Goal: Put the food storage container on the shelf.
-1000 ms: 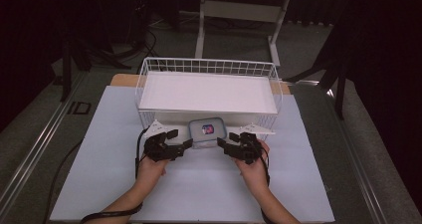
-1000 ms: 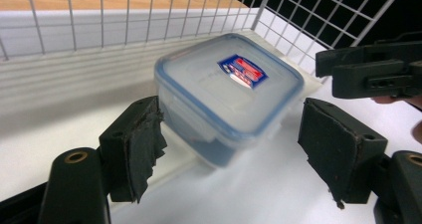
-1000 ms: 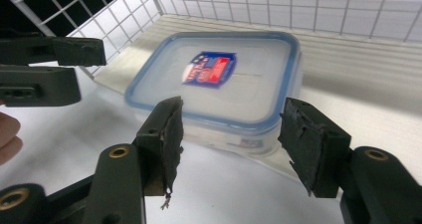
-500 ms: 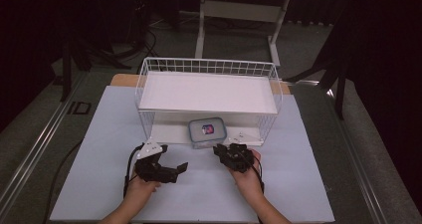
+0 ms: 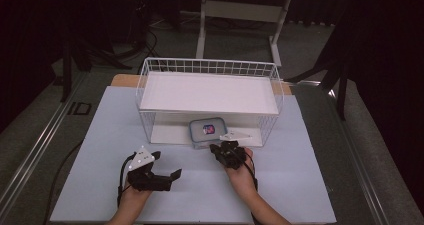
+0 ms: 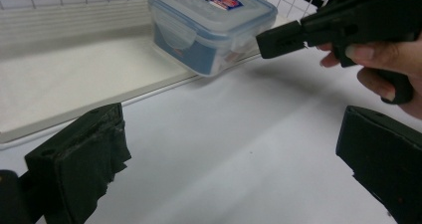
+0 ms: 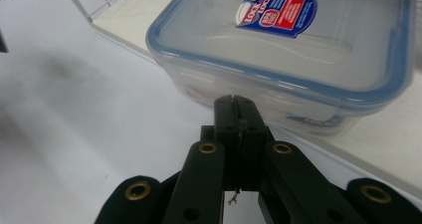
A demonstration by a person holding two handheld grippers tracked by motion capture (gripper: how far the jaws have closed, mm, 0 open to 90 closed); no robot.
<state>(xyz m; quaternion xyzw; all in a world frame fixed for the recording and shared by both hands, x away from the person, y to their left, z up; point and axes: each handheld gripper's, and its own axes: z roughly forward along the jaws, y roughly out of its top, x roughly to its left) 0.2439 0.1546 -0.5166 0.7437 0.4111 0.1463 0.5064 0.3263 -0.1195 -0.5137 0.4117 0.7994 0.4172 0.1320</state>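
Room dark on all sides; light falls mainly on the bench (image 5: 310, 185), whose top is covered in a pale white-blue sheet. A strip of tan wood (image 5: 124, 80) shows at the far edge of the sheet. Metal rails (image 5: 35, 155) run along both long sides. Grey floor (image 5: 240, 42) beyond. A white-framed stand (image 5: 240, 10) sits behind, legs splayed. Black cables (image 5: 145, 30) trail on the floor at far left. Dark upright shapes at left and right, possibly tripod legs.

Left tool (image 5: 167, 171) spread wide, right tool (image 5: 216, 147) closed
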